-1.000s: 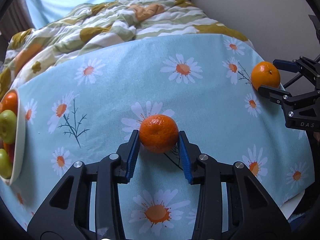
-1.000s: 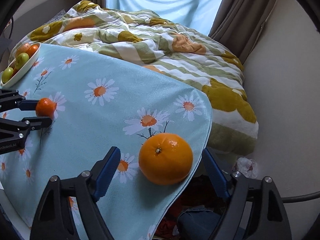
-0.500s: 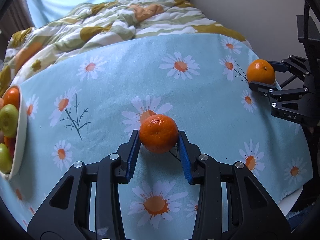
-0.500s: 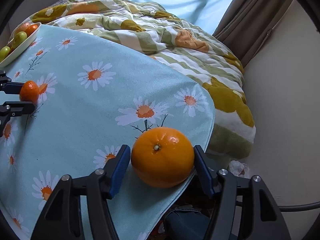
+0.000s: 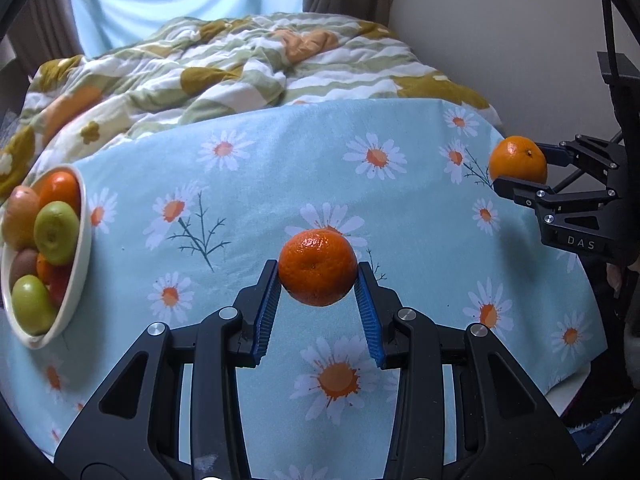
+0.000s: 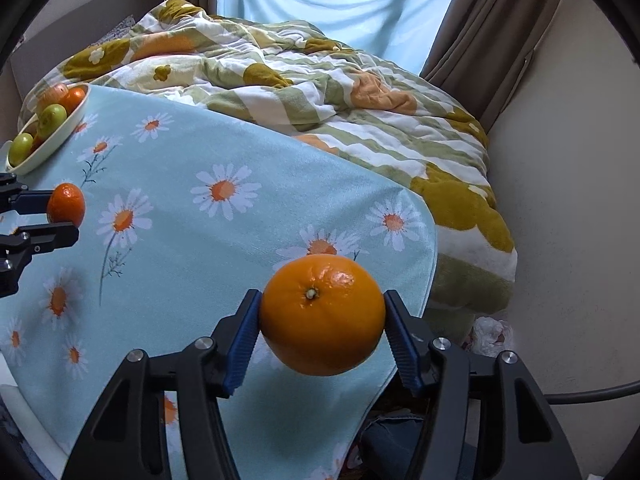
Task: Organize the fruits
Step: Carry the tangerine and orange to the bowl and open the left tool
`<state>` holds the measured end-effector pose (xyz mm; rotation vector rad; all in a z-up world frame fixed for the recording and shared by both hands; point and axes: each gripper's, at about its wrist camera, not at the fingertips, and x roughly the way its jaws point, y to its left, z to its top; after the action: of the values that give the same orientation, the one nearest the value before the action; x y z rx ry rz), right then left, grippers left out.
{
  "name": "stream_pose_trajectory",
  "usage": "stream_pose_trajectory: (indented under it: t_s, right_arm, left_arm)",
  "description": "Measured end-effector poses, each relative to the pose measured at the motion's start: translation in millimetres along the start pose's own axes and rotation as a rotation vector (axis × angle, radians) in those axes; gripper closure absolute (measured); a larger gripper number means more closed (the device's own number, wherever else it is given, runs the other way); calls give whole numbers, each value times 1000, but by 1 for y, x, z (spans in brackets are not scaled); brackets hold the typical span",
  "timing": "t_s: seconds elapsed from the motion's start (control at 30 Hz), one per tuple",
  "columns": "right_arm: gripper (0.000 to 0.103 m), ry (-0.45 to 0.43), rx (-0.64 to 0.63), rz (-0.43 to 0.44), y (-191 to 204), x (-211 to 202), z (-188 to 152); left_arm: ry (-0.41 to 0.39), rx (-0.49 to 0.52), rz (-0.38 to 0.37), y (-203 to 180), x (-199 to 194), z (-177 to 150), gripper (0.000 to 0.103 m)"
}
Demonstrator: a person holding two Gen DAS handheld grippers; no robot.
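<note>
Mandarin: small, deep orange, slightly flattened round; dimpled end faces the left wrist camera, wide axis running from pad to pad; held clear above the daisy tablecloth.
Left gripper: blue pads pinching the mandarin on its two sides.
Orange: larger, paler, nearly round, no marked long axis; stem end faces the right wrist camera, tilted slightly up; held at the cloth's right edge, near the corner.
Right gripper: pads pressed on the orange's left and right flanks.
Bowl: cream, shallow, at the far left of the cloth, well apart from both held fruits.
Bowl contents: green round fruits, orange ones, brownish ones, a red one, heaped together; exact count not clear.
Background: striped, flower-patterned quilt behind the cloth.
Change, right: a second ago the jaws stood wide beside the orange resting on the cloth; they have just been closing, and now clamp it, lifted.
Change, left: grip unchanged; the mandarin has risen off the cloth.
</note>
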<state>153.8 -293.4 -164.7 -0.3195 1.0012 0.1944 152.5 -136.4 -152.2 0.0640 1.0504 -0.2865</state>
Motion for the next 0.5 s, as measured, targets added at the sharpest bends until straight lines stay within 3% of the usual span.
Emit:
stream_pose_trajectory:
  t_s: [0.5]
  right_arm:
    - [47, -74, 52, 108, 85, -51, 41]
  left_arm:
    - [-84, -57, 28, 72, -77, -16, 59]
